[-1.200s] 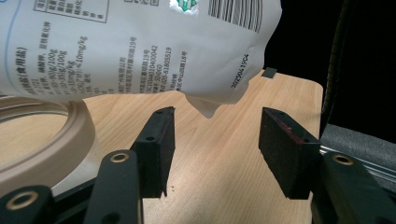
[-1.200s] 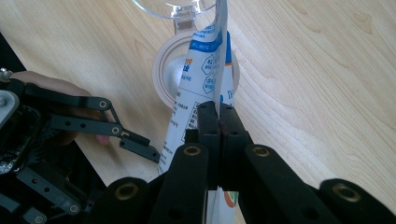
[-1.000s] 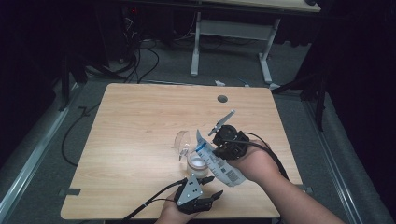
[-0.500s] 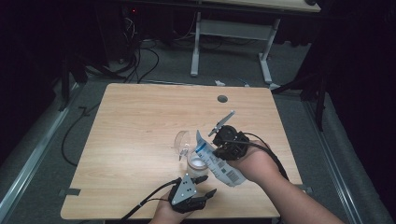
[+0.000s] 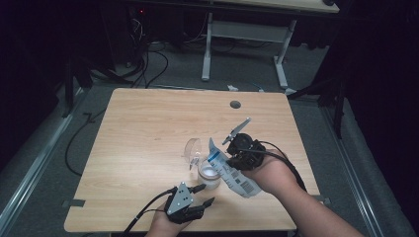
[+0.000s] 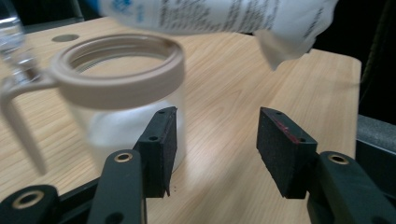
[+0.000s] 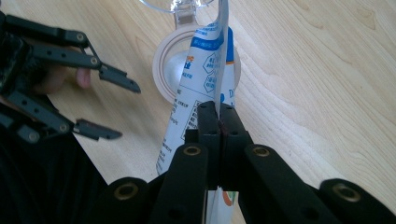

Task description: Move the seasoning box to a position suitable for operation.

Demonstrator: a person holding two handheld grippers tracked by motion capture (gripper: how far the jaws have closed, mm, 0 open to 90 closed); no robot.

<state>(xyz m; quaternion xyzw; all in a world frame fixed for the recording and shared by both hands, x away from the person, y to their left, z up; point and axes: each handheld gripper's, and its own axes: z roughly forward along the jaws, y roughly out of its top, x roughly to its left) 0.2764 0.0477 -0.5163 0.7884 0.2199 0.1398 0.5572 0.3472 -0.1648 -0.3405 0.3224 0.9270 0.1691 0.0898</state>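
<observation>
A white printed plastic pouch [image 5: 232, 173] with blue markings is clamped between the jaws of the right hand-held gripper [image 5: 236, 148] and tilted over a clear glass jar [image 5: 208, 177] with a beige rim, which stands near the front right of the light wooden bench [image 5: 148, 128]. White powder is seen inside the jar. The left hand-held gripper [image 5: 205, 194] is held released just in front of the jar, nothing being grasped between its jaws, and a clear hinged lid [image 5: 191, 150] is seen behind the jar.
</observation>
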